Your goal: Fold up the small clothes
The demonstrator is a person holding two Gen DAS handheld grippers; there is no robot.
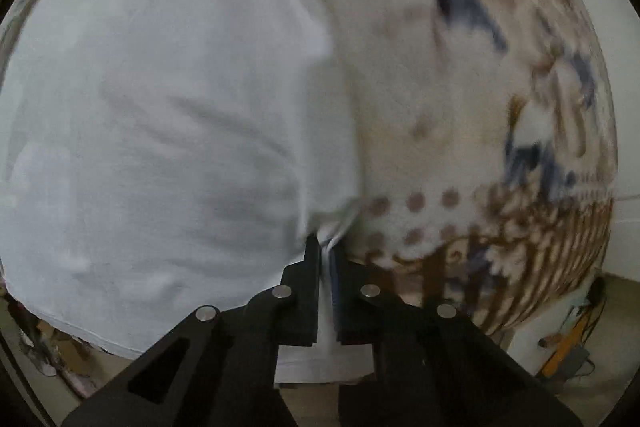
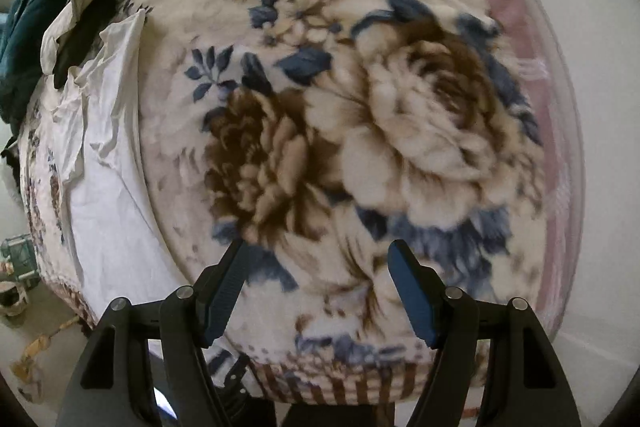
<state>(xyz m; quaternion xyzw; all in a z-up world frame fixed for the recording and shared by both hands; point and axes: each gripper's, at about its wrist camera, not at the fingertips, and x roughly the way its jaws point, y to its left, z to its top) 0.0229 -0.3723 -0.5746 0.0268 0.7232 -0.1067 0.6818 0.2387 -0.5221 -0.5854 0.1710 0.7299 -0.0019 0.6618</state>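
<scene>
Fingers of the left gripper (image 1: 326,267) clamp a corner of the white garment (image 1: 160,115), which spreads ahead and left of them. Right gripper (image 2: 316,279) fingers stand apart above the floral blanket (image 2: 360,107). Advice: keep the clamped edge taut and align hems before creasing.

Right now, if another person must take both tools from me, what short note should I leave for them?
Left tool: shut on a corner of the white garment, which spreads over the floral blanket.
Right tool: open, holding nothing, above the blanket's big flower print.
Other clothes: a crumpled pile lies at the blanket's far left, seen from the right wrist.
Done: one corner gripped; no finished fold shows.
Left: probably grip a second corner with the right tool, fold the garment, then fold the pile.
</scene>
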